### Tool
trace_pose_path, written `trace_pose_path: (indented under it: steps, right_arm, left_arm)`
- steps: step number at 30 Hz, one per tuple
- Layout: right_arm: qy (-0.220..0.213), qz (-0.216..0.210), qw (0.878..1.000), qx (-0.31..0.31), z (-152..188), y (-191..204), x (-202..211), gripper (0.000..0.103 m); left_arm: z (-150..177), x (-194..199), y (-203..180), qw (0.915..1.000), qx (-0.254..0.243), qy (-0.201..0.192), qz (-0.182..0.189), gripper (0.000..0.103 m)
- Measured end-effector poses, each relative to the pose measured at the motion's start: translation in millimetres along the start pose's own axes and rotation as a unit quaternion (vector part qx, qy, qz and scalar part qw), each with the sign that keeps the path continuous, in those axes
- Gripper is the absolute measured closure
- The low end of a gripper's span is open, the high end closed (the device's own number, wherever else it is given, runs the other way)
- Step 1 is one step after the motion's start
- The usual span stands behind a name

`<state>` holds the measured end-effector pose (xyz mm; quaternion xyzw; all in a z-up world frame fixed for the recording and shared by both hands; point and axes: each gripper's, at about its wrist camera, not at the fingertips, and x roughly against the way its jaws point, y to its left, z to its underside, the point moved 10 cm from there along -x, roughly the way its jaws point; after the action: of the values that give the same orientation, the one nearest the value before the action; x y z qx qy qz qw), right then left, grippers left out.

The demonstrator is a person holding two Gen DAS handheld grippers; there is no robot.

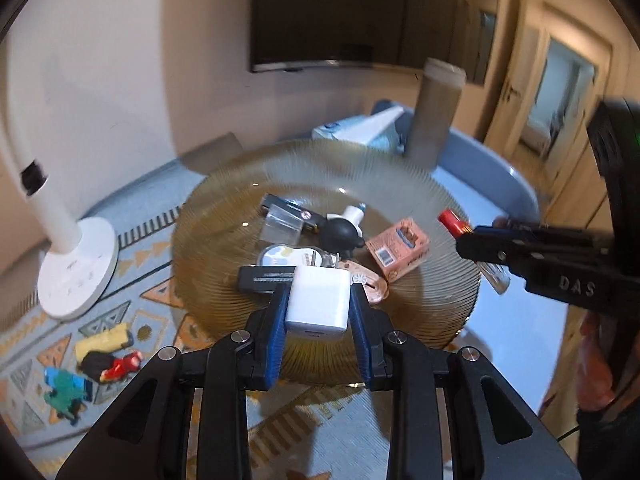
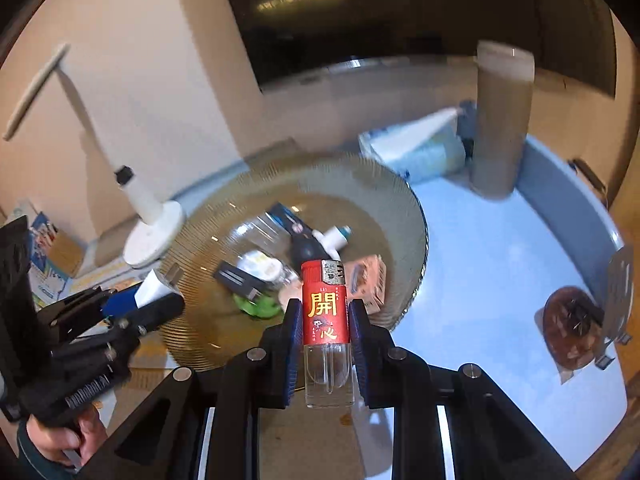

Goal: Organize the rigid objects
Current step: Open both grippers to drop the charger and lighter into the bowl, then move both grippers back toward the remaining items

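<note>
My left gripper point(image 1: 319, 300) is shut on a white charger block point(image 1: 318, 300) and holds it over the near rim of a ribbed amber glass plate point(image 1: 444, 280). My right gripper point(image 2: 325, 312) is shut on a red lighter point(image 2: 326, 308) with gold characters, held upright over the plate's near edge point(image 2: 408, 216). The plate holds several small items: a pink box point(image 1: 398, 248), a black rubber bulb point(image 1: 344, 234), a black bar point(image 1: 260, 278), a clear cube point(image 1: 282, 226). The right gripper with the lighter shows in the left wrist view point(image 1: 472, 236); the left gripper shows in the right wrist view point(image 2: 160, 300).
A white desk lamp base point(image 1: 76, 268) stands left of the plate. Small toys point(image 1: 104, 356) lie on the patterned cloth. A brown cylinder point(image 1: 434, 116) and a tissue pack point(image 1: 360, 128) stand on a blue tray point(image 2: 500, 260). A brown hair clip point(image 2: 572, 320) lies on the tray.
</note>
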<state>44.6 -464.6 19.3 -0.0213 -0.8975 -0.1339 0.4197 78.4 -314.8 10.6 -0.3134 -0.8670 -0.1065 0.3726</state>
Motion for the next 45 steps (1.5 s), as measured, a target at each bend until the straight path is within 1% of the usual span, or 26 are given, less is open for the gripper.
trace_pose_path:
  steps: [2, 3, 4, 5, 6, 7, 8, 9, 12, 14, 18, 21, 24, 25, 26, 27, 29, 32, 34, 36, 37, 39, 41, 43, 44, 45]
  right_arm:
    - [0.013, -0.012, 1.0, -0.024, 0, -7, -11, 0.08]
    - [0.016, -0.019, 0.999, -0.034, -1, -9, -14, 0.08]
    - [0.021, -0.026, 0.998, -0.044, -2, -10, -16, 0.077]
    - [0.022, -0.03, 0.998, -0.049, -1, -11, -14, 0.075]
    - [0.021, -0.036, 0.998, -0.056, -1, -12, -10, 0.068]
    - [0.012, -0.041, 0.997, -0.06, -3, -12, -5, 0.054]
    - [-0.002, -0.043, 0.997, -0.061, -5, -12, 3, 0.049]
    - [-0.013, -0.042, 0.997, -0.06, -6, -11, 10, 0.046]
    - [-0.03, -0.038, 0.998, -0.05, -7, -6, 27, 0.046]
    - [-0.036, -0.047, 0.997, -0.047, -7, 3, 35, 0.046]
    - [-0.041, -0.074, 0.996, -0.015, 0, 43, 50, 0.045]
    - [-0.047, -0.097, 0.994, 0.023, 11, 83, 57, 0.044]
    - [-0.044, -0.111, 0.991, 0.067, 28, 122, 59, 0.042]
    - [-0.043, -0.114, 0.989, 0.081, 34, 133, 58, 0.042]
    - [-0.041, -0.118, 0.987, 0.097, 42, 146, 57, 0.042]
    - [-0.039, -0.12, 0.986, 0.112, 51, 156, 54, 0.042]
    - [-0.036, -0.118, 0.983, 0.134, 68, 171, 46, 0.042]
    - [-0.034, -0.106, 0.979, 0.168, 93, 187, 25, 0.042]
    - [-0.043, -0.098, 0.977, 0.184, 105, 190, 13, 0.042]
    - [-0.057, -0.084, 0.974, 0.204, 114, 190, -1, 0.042]
    - [-0.058, -0.074, 0.974, 0.208, 117, 188, -8, 0.042]
    - [-0.053, -0.067, 0.975, 0.205, 121, 183, -19, 0.042]
    - [-0.047, -0.065, 0.977, 0.199, 120, 179, -23, 0.042]
    - [-0.051, -0.068, 0.976, 0.199, 119, 178, -22, 0.041]
    - [-0.048, -0.07, 0.977, 0.198, 119, 177, -25, 0.04]
    - [-0.044, -0.069, 0.977, 0.199, 120, 178, -27, 0.039]
  left_arm:
    - [-4, -9, -3, 1.0, 0.004, 0.007, 0.003, 0.075]
    - [-6, -12, -3, 0.9999, 0.008, 0.009, 0.005, 0.063]
    - [-8, -14, -2, 0.9999, 0.01, 0.012, 0.002, 0.053]
    - [-9, -14, 2, 0.9998, 0.013, 0.014, -0.009, 0.029]
    - [-11, -11, 7, 0.9995, 0.018, 0.009, -0.023, 0.022]
    - [-14, -5, 9, 0.9995, 0.021, -0.002, -0.024, 0.019]
    - [-16, 0, 11, 0.9995, 0.024, -0.01, -0.02, 0.019]
    - [-17, 13, 16, 0.9992, 0.03, -0.019, -0.015, 0.019]
    - [-14, 43, 26, 0.9984, 0.04, -0.038, -0.014, 0.019]
    - [-8, 71, 39, 0.9971, 0.047, -0.055, -0.024, 0.019]
    - [7, 118, 60, 0.9933, 0.072, -0.086, -0.029, 0.019]
    - [27, 156, 81, 0.9884, 0.099, -0.11, -0.036, 0.018]
    - [51, 183, 100, 0.9862, 0.119, -0.109, -0.037, 0.016]
    - [59, 191, 109, 0.9844, 0.127, -0.114, -0.042, 0.013]
    - [67, 198, 117, 0.9824, 0.136, -0.119, -0.05, 0.004]
    - [79, 209, 132, 0.9782, 0.15, -0.127, -0.067, 0.001]
    - [99, 222, 152, 0.9717, 0.17, -0.139, -0.086, 0.001]
    - [130, 225, 184, 0.9634, 0.204, -0.131, -0.115, 0.001]
    - [156, 217, 209, 0.9545, 0.234, -0.117, -0.143, 0.001]
    - [179, 203, 229, 0.9469, 0.26, -0.102, -0.16, 0.001]
    - [187, 197, 235, 0.9445, 0.266, -0.093, -0.168, 0.001]
    - [204, 181, 244, 0.9421, 0.272, -0.072, -0.183, 0.001]
    - [216, 173, 249, 0.9403, 0.274, -0.06, -0.192, 0.001]
    - [227, 164, 252, 0.9383, 0.286, -0.054, -0.187, 0.001]
    - [229, 159, 252, 0.9373, 0.291, -0.041, -0.188, 0.001]
    - [229, 159, 251, 0.9389, 0.285, -0.036, -0.19, 0.001]
